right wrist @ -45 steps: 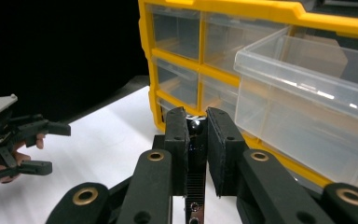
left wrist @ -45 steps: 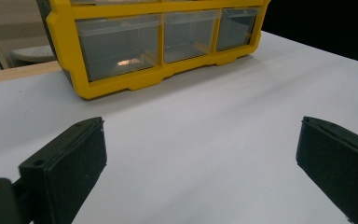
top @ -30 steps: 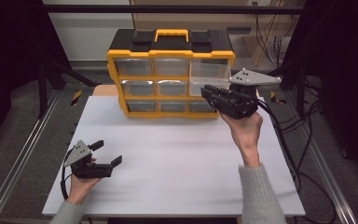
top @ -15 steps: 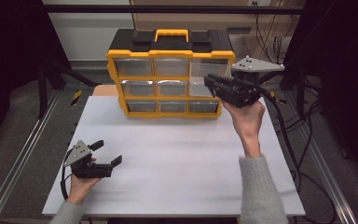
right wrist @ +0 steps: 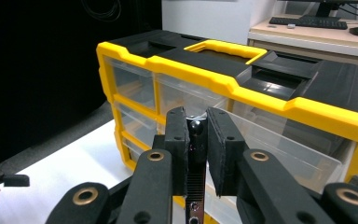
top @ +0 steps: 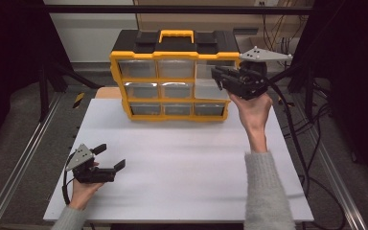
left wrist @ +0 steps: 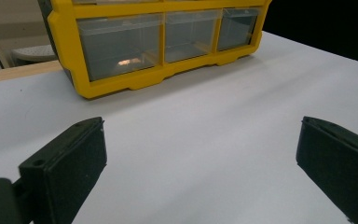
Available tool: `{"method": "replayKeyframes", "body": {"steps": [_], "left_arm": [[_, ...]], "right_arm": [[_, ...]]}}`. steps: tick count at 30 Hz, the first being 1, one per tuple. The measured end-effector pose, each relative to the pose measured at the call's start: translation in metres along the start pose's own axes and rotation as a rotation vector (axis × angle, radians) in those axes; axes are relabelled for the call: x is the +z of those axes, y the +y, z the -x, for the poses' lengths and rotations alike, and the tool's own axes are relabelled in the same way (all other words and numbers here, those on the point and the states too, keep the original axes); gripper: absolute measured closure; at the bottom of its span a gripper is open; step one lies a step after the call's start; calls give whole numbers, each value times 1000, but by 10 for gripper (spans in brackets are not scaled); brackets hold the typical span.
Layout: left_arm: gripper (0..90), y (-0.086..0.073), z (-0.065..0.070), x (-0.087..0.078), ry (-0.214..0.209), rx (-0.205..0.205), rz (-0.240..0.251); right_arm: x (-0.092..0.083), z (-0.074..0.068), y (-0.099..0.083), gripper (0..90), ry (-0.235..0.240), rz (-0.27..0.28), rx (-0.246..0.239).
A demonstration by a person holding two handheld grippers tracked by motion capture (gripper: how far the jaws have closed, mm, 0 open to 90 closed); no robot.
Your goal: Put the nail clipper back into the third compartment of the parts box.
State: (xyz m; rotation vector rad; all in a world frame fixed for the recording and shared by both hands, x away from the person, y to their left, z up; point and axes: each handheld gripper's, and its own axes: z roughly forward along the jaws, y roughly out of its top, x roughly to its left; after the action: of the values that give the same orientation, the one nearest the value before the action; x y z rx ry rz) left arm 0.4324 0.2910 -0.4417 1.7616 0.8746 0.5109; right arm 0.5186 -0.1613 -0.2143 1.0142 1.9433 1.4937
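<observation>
We see a yellow and black drawer box (top: pixel 172 76) standing at the far side of the white counter (top: pixel 182 167). It has three rows of three clear drawers. A yellow handle (top: pixel 176 34) sits on its black top.

Our right claw (top: pixel 216 76) is held up in the air, right at the box's top right drawer (top: pixel 212 71). In the right claw's own view that drawer (right wrist: pixel 279 144) sticks out a little from the yellow frame, just behind the claw (right wrist: pixel 196 140). The two jaws are almost together, with only a thin gap between them. We cannot tell whether they pinch anything. The drawers near this claw look empty, as far as we can see through the clear plastic.

Our left claw (top: pixel 109 157) rests low on the counter, near the front left corner, well apart from the box. Its jaws stand wide apart with nothing between them. In its own view the box's bottom row of drawers (left wrist: pixel 168 39) is far ahead of the claw (left wrist: pixel 200 163). A small pale glint shows in the nearest bottom drawer (left wrist: pixel 121 44). We cannot tell what it is.

The right claw's view also shows a keyboard (right wrist: pixel 312 21) on a desk behind the box, and the tip of the left claw far off at the lower left edge.
</observation>
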Motion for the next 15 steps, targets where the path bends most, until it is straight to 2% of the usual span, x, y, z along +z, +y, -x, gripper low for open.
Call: {"method": "replayKeyframes", "body": {"steps": [15], "left_arm": [[17, 0, 0, 1, -1, -1, -3]], "right_arm": [[18, 11, 8, 793, -25, 10, 14]]}}
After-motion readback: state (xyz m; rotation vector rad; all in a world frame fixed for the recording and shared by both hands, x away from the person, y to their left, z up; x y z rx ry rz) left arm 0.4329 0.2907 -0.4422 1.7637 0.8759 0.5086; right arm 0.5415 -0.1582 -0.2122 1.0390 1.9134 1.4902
